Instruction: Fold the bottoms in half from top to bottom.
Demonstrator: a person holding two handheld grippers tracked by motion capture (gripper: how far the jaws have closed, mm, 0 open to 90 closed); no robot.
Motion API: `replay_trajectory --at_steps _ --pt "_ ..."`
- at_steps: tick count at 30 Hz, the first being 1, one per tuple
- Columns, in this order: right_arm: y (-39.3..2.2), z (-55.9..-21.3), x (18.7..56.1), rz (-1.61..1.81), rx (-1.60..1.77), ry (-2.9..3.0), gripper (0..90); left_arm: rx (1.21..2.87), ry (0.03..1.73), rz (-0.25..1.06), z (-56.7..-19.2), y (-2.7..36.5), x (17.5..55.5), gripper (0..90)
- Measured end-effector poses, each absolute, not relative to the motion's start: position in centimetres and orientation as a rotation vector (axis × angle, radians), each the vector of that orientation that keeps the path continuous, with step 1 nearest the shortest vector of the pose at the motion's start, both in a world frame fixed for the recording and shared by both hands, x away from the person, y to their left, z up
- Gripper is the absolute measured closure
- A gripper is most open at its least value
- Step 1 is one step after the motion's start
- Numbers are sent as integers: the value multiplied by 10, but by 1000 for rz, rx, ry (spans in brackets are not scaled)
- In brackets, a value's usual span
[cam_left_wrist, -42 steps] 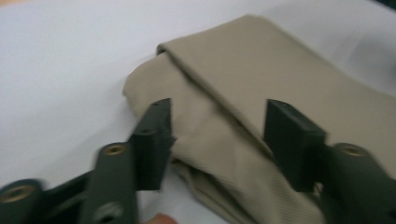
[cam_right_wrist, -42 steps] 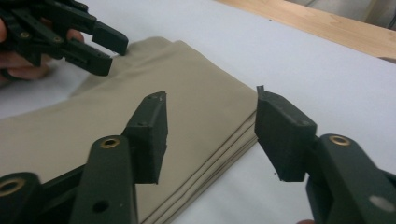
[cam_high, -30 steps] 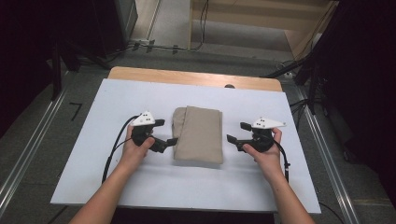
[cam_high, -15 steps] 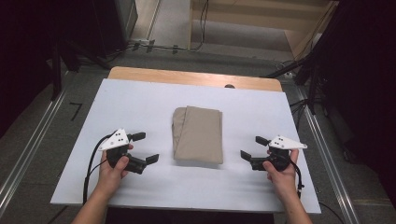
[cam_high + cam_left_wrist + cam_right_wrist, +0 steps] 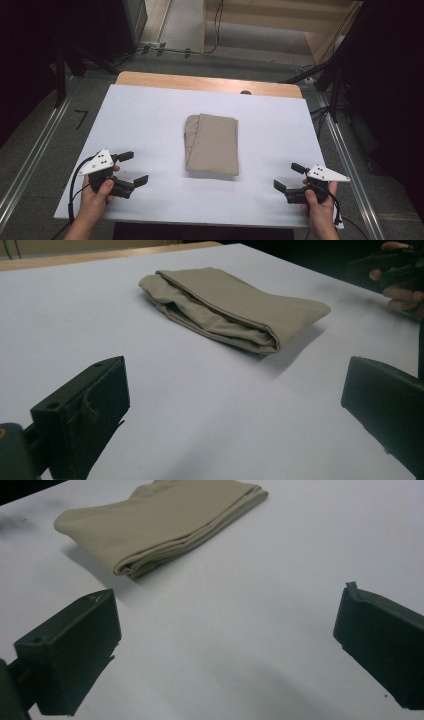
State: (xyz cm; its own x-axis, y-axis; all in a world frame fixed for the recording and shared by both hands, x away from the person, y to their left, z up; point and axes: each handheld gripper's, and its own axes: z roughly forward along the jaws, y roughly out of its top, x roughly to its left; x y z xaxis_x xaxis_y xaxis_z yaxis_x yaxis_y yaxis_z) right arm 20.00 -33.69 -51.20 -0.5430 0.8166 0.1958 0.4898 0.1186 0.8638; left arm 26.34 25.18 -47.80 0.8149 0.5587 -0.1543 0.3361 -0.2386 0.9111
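Folded tan rectangular cloth (image 5: 212, 144) sits mid white surface (image 5: 150, 115), long axis running near-to-far. Left gripper (image 5: 133, 168) and right gripper (image 5: 289, 176) fingers spread wide, empty, well apart from it.

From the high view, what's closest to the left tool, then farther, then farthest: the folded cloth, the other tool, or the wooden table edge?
From the left tool:
1. Cloth, mid-table, just to its right.
2. Wooden edge, along the table's far side.
3. Right tool, at the near right corner.
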Motion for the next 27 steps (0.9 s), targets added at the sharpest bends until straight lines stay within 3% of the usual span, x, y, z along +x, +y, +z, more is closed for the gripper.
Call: replay_trajectory --at_steps 16,27 --pt "-386 -518 176 1368 1320 1956 0 1810 814 286 -490 317 256 0" --pt "-385 -521 180 1370 1319 1979 0 1806 820 273 -494 316 259 0"
